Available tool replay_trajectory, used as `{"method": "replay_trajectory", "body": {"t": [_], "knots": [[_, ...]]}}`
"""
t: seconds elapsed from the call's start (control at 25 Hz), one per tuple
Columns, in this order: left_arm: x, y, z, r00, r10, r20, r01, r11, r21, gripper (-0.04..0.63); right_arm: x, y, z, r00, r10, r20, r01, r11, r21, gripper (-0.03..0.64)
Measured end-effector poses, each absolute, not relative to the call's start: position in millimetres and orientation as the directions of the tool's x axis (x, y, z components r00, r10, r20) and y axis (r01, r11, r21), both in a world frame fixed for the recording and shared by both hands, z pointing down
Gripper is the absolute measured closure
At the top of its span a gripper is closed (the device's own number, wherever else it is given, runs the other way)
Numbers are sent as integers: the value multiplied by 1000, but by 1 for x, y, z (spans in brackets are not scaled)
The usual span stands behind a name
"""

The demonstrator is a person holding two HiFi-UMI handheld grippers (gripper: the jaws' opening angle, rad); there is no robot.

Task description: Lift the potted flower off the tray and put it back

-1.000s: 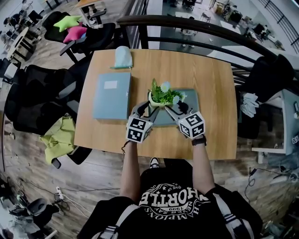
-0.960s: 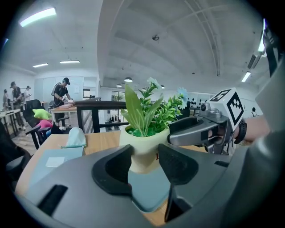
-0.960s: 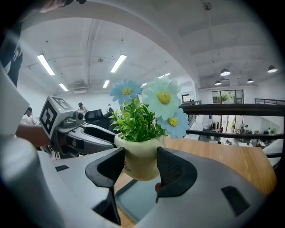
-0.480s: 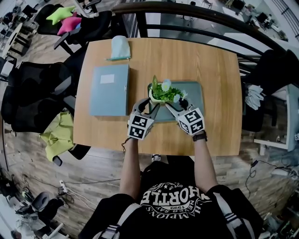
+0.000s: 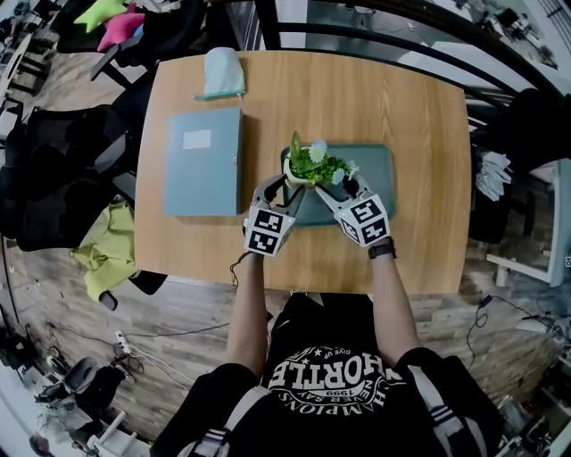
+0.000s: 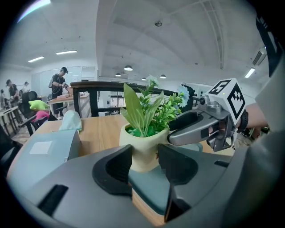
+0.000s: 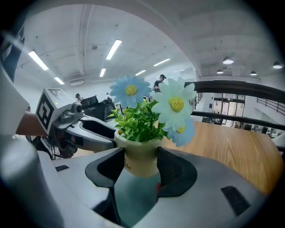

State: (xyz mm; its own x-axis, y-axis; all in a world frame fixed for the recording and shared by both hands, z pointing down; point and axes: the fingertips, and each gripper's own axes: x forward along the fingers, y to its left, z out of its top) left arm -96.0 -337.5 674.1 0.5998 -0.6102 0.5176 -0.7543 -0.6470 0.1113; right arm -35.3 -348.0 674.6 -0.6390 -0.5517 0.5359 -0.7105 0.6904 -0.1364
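Wooden desk [image 5: 401, 98], green tray [image 5: 379, 170]. Potted flower [image 5: 314, 167] down at tray. Left gripper [image 5: 278, 189], right gripper [image 5: 342, 189] both clamped on it. Fits lift starting or putting back.

Wooden table [image 5: 401, 98] with a pale blue folder [image 5: 203, 161], a mint cloth [image 5: 221, 73] and a teal tray [image 5: 378, 170]

On your bench [image 5: 401, 98], a pale blue folder [image 5: 203, 161] lies flat on the left half, with a white label [image 5: 196, 139] near its far end. A mint-green pouch [image 5: 222, 71] sits at the far left edge, just beyond the folder. To your left, a yellow-green garment [image 5: 107, 250] drapes over a dark chair. Green [image 5: 100, 11] and pink [image 5: 120, 25] star cushions rest on another. A dark railing [image 5: 375, 40] runs past the far edge.
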Motion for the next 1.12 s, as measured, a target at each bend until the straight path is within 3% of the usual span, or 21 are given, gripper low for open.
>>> {"method": "replay_trajectory", "body": {"t": [1.12], "knots": [[-91,-348,749,534,-592,603,-793,-598,115,399,-31,-361,736,-626,-509,591,-728,653,-209,380]]}}
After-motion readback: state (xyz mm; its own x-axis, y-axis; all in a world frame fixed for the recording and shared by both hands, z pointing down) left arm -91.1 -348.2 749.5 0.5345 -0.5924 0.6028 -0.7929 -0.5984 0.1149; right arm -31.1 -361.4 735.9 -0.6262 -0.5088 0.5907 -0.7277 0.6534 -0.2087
